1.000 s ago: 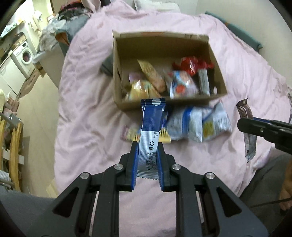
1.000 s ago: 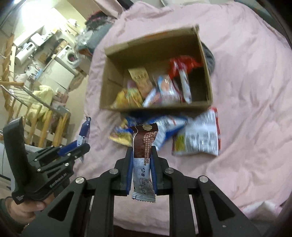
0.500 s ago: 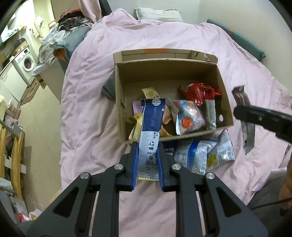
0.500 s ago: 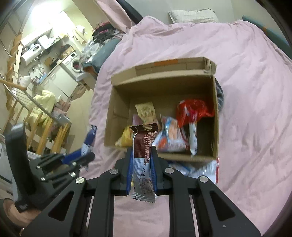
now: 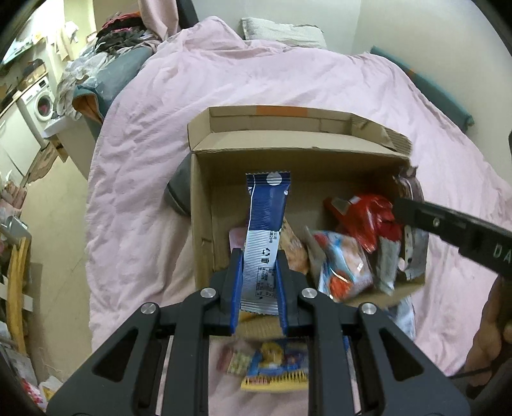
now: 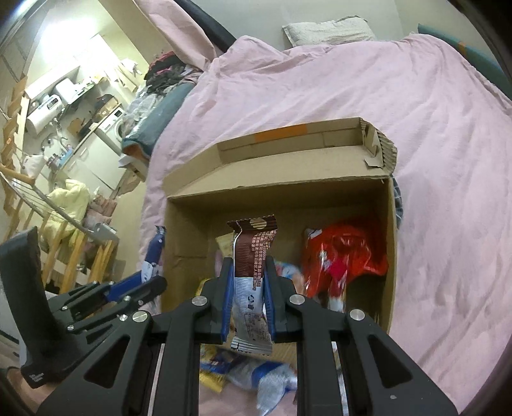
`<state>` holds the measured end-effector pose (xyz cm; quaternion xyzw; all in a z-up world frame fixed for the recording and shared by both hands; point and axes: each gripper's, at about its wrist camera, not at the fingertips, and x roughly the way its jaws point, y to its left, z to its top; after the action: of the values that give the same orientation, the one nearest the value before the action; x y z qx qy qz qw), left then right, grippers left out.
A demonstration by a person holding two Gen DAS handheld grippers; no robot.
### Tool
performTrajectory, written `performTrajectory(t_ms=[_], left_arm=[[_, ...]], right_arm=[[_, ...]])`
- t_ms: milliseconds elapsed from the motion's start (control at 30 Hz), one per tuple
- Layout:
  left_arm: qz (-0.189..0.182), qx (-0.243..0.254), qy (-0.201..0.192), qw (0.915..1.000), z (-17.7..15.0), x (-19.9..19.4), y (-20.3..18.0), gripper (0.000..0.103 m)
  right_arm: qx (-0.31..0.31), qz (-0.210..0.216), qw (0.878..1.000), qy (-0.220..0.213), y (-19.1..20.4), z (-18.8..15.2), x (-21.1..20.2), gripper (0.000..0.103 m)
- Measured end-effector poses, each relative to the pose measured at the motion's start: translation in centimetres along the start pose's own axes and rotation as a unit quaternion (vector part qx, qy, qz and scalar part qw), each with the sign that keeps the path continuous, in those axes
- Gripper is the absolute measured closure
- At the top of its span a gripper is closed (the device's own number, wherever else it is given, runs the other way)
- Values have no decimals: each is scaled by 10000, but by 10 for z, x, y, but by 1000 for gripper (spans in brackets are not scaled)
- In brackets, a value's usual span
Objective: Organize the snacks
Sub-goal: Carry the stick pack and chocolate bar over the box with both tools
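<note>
— Gripper build?
— Left gripper [image 5: 258, 278]: matte black linkage arms with triangular cut-outs, silver round-head screws at the pivots, blue finger pads. Right gripper [image 6: 248, 284]: the same.
— Markings?
— White lettering on each handle, blurred; possibly a maker's name. A thin dark cable hangs near the right hand [image 5: 494, 336].

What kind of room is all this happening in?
Most likely a small studio flat: the cardboard box sits on a bed with a pink duvet and pillow, and a washing machine stands nearby.

Small home bedroom, pink duvet [image 5: 256, 83] on a bed, pillow [image 6: 326, 28], washing machine [image 5: 41, 102], clothes pile [image 5: 121, 35]
</note>
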<state>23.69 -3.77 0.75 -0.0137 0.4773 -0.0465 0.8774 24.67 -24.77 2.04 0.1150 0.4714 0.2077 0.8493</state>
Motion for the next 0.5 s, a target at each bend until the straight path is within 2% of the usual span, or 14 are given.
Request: performTrajectory(t_ms=[133,200,300,500], left_arm=[[-24,11,138,9999,-6,21,1,87],[-170,37,150,9997,-6,26,-1,87],[-7,128,100,9999,-6,33,-2,87],[-160,-241,284,9992,-2,47,6,87]], right_arm=[[57,-12,9999,123,-8,-3,25,85],[76,-24,9998,178,-10,-2,34,85],[27,-56,9997,256,-11,-1,48,85],[20,-83,9992,385,-15,-1,65,85]])
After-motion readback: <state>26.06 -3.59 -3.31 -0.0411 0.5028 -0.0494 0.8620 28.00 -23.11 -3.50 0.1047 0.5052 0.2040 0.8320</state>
